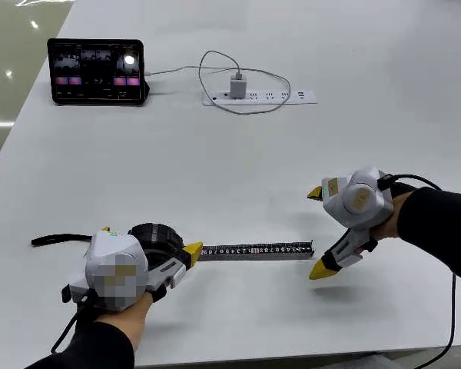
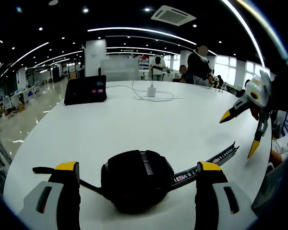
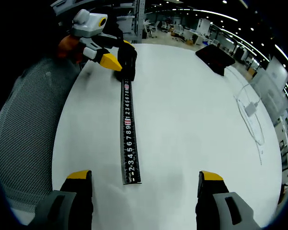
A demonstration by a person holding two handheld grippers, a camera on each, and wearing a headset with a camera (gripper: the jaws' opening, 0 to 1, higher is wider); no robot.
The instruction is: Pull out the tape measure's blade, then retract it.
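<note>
One white table [image 1: 215,169]. Two claws over it: the left claw [image 1: 149,240] at the lower left of the head view, the right claw [image 1: 317,231] at the right edge. One tape measure [image 1: 155,237] with one blade [image 1: 255,250] and one black strap [image 1: 58,240]. At the upper left, one tablet [image 1: 97,71]. Beside it, one power strip [image 1: 276,97], one charger [image 1: 238,84], one white cable [image 1: 212,53]. At the top centre of the left gripper view, at least three people [image 2: 200,64].
</note>
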